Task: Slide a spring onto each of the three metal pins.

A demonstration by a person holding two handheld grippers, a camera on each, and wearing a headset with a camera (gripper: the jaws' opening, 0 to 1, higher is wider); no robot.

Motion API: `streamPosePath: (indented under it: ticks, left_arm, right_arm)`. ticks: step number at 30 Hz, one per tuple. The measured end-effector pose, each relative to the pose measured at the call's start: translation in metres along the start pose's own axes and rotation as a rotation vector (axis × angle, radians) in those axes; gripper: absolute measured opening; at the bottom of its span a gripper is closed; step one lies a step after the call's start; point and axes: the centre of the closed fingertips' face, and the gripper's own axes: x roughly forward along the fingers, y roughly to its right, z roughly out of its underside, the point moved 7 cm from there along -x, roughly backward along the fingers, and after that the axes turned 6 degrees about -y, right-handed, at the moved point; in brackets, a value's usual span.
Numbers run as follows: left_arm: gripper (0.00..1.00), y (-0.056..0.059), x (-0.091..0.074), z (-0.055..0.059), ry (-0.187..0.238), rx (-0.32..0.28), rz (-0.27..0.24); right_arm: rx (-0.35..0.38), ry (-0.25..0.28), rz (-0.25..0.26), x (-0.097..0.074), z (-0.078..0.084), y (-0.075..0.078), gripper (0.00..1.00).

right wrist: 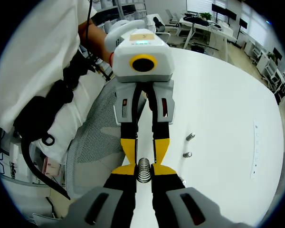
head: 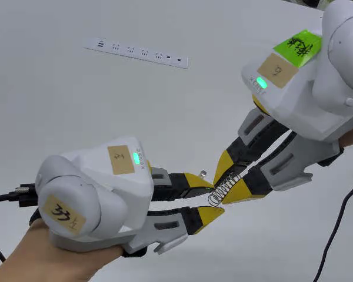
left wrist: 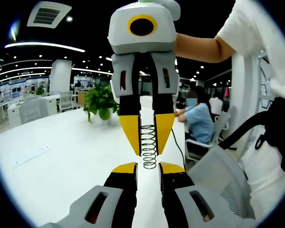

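Right gripper [head: 219,192]: its jaws are closing on the spring [left wrist: 148,145], pinching the coil across its sides between the yellow tips.
Left gripper [left wrist: 148,168]: its jaws are standing parted and gripping nothing; their tips are sitting to either side of the spring's near end, and whether they are touching it I cannot tell.
Spring: it is hanging in the air between the 2 grippers, above the white table [right wrist: 218,95], clear of any pin.
Pins: in the right gripper view 2 metal pins are standing upright on the table, the far pin [right wrist: 190,137] and the near pin [right wrist: 186,155], close to each other and to one side of the grippers. Both are showing bare.
Third pin: something small is peeking out beside the right jaw, too hidden to call.
Done: no pin I can see is wearing a spring.
Left: by my judgement all 3 pins are waiting, and this spring is looking like the 1st.
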Motion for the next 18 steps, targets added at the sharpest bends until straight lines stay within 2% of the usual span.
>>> streamPosePath:
  ticks: [10,14,18]
  left_arm:
    - [0.25,-0.006,-0.012,0.014,-0.031,0.001,-0.023]
    - [0.27,-0.013,-0.024,0.024,-0.064,0.038,-0.071]
    - [0.33,-0.023,-0.039,0.035,-0.092,0.043,-0.112]
  right_arm:
    - [0.042,0.019,0.024,-0.001,0.004,0.007,0.12]
    - [0.079,0.020,0.050,0.000,0.009,0.013,0.12]
    - [0.128,0.017,0.082,0.003,0.016,0.021,0.12]
